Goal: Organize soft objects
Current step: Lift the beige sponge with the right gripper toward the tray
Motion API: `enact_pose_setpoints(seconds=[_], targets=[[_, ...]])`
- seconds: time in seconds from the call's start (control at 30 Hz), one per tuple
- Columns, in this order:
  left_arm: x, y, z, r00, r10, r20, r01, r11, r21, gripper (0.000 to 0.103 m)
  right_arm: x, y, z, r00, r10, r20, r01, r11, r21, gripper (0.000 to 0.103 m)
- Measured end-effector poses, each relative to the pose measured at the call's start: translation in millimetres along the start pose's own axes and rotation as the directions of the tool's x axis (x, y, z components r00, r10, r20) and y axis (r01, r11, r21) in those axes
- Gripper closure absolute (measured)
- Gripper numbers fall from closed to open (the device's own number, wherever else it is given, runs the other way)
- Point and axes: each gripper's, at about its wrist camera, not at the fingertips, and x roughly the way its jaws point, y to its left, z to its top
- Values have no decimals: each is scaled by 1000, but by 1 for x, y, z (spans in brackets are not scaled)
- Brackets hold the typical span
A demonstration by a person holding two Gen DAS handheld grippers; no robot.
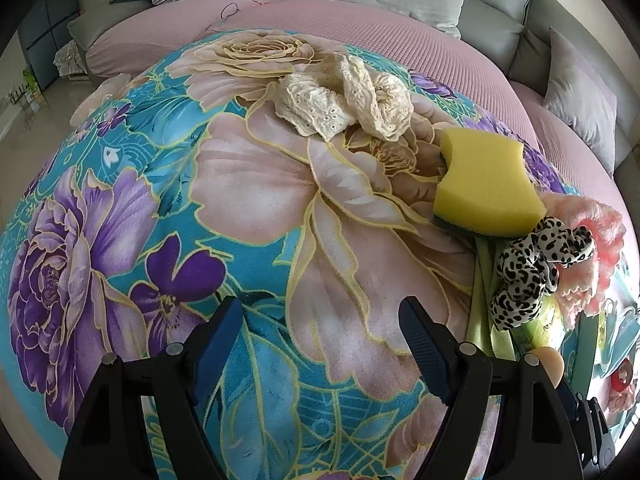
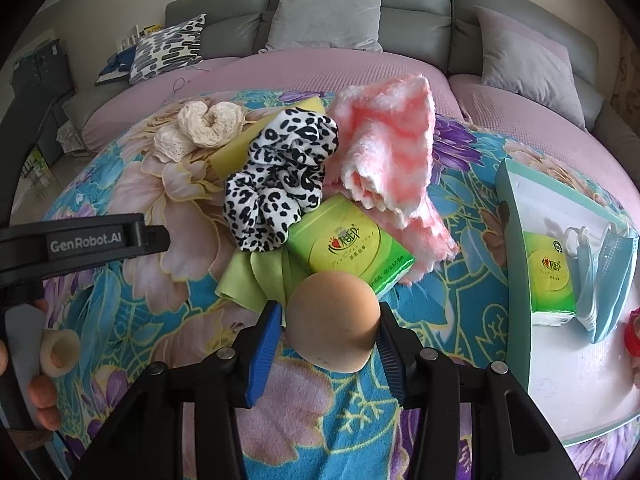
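Observation:
My right gripper is shut on a tan egg-shaped sponge and holds it just in front of the pile. The pile holds a leopard-print scrunchie, a pink fluffy cloth, a green tissue pack and a light green cloth. A cream lace scrunchie and a yellow sponge lie further back. My left gripper is open and empty over the floral blanket, left of the pile.
A teal-rimmed white box at the right holds a tissue pack and blue face masks. The pink bed and grey pillows lie behind. The left gripper's body shows at the left of the right wrist view.

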Motion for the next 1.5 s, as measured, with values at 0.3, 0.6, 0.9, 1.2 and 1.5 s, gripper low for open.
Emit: enact_pose_setpoints(seconds=[0.3,0.6,0.9,1.2,1.5], targets=[[0,-2,-1,1000,2,-3,-2,1000,12,22,-1,-3,-11,1000,7,-21,-7,1000,-22,58],[0,-5,0,1000,4,-4,-4,1000,21,22,2,-4,-11,999,18,-33,-19,999,-30,62],[1,-7,0,1000,11,-3,-11,999,31,22,-4,-9,-14,998,40,-42,-42,999,-31,67],[-8,-13,-1,999,-9,32,8,1000,26,22,-20,-27,-14,998,63,-5,-63,998,8,69],[-23,-16,2,977,-181,111,184,982,-26,22,-33,-45,-7,998,15,57,-18,998,53,69]])
